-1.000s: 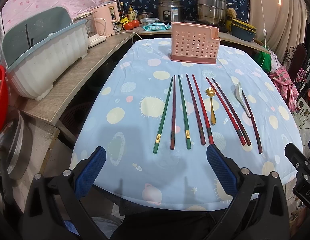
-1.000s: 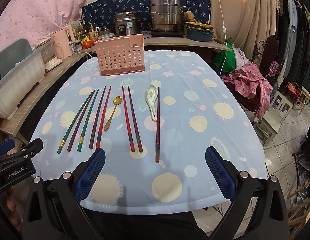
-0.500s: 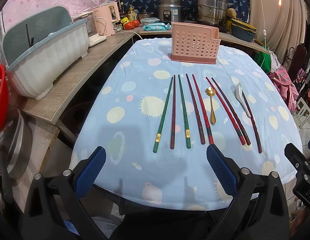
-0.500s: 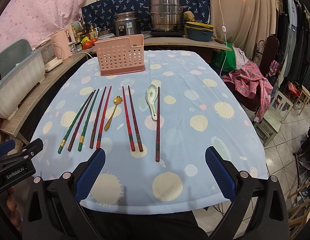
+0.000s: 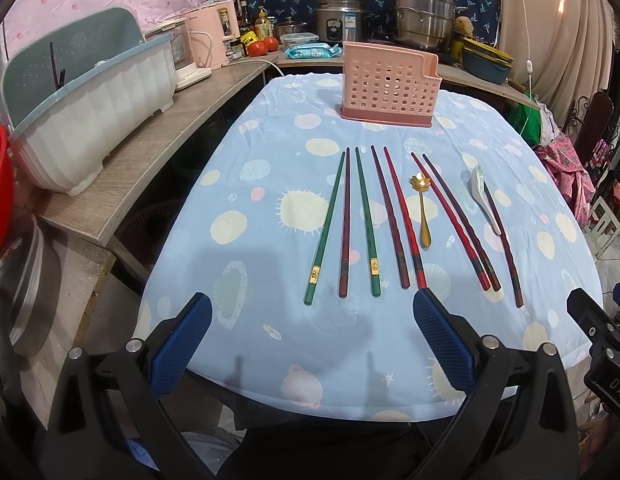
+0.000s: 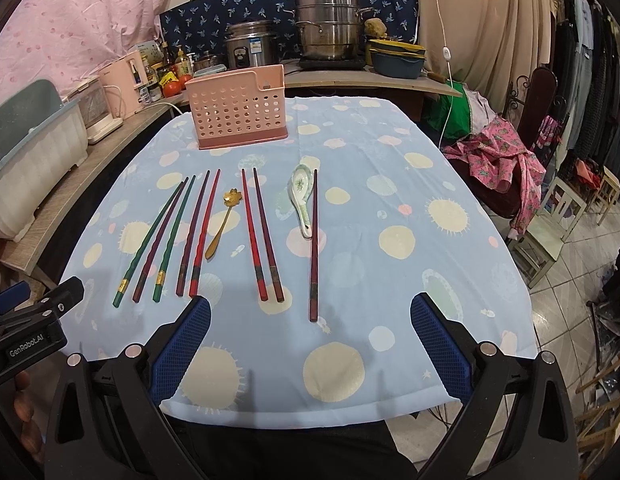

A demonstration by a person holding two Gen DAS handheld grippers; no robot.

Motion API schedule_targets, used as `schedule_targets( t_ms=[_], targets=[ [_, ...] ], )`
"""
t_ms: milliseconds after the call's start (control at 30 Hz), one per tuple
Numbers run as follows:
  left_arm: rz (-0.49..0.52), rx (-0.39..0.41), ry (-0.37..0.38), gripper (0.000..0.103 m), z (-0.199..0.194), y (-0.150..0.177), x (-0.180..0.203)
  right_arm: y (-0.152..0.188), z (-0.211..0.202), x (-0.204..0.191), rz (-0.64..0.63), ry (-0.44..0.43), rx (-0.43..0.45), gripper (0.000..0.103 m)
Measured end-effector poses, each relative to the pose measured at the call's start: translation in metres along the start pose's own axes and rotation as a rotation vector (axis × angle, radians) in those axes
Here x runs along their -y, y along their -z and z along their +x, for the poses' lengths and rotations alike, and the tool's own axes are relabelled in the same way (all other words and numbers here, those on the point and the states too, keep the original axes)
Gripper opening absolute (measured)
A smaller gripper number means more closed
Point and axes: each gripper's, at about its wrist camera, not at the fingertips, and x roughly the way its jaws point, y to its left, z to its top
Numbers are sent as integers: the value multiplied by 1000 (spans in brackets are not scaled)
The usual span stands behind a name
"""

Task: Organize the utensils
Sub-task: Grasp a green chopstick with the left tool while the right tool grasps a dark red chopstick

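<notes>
Several chopsticks lie side by side on the blue dotted tablecloth (image 5: 269, 340): green ones (image 5: 326, 228) at the left, dark red and red ones (image 5: 402, 216) in the middle, and a single dark one (image 6: 314, 244) at the right. A gold spoon (image 5: 422, 212) and a white ceramic spoon (image 6: 301, 196) lie among them. A pink perforated utensil holder (image 5: 388, 85) stands upright at the table's far end. My left gripper (image 5: 310, 344) is open and empty at the near edge, before the green chopsticks. My right gripper (image 6: 310, 344) is open and empty, before the single dark chopstick.
A wooden counter (image 5: 121, 168) runs along the left with a white dish rack (image 5: 89, 112) and a pink kettle (image 5: 209, 36). Pots (image 6: 330, 28) and a rice cooker (image 6: 249, 46) stand behind the table. A chair with pink cloth (image 6: 502, 152) is at the right.
</notes>
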Motion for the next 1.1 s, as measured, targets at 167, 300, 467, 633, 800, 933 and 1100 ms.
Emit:
schedule_targets(
  t_ms=[167,300,467,633,800,933,1100],
  targets=[
    [-34,-33,3,96,14,-2,-11,-2,10,8,29,-7,-15,96],
    [-64,-56,-9,96,33,-5,-23,-6,24,15,55,11,-29,96],
    [-79,-81,-17,96,61,-10,-36,-12,47,24,72,20,-41,89],
    [-78,-110,-12,90,85,-10,-43,-13,76,25,76,4,-81,73],
    [-78,-135,21,77,101,-7,-45,-7,100,23,77,-21,-136,54],
    [-79,-155,44,69,109,-4,-44,-2,112,21,80,-35,-169,38],
    [-81,-174,71,60,116,-2,-42,3,121,22,90,-50,-198,26]
  ],
)
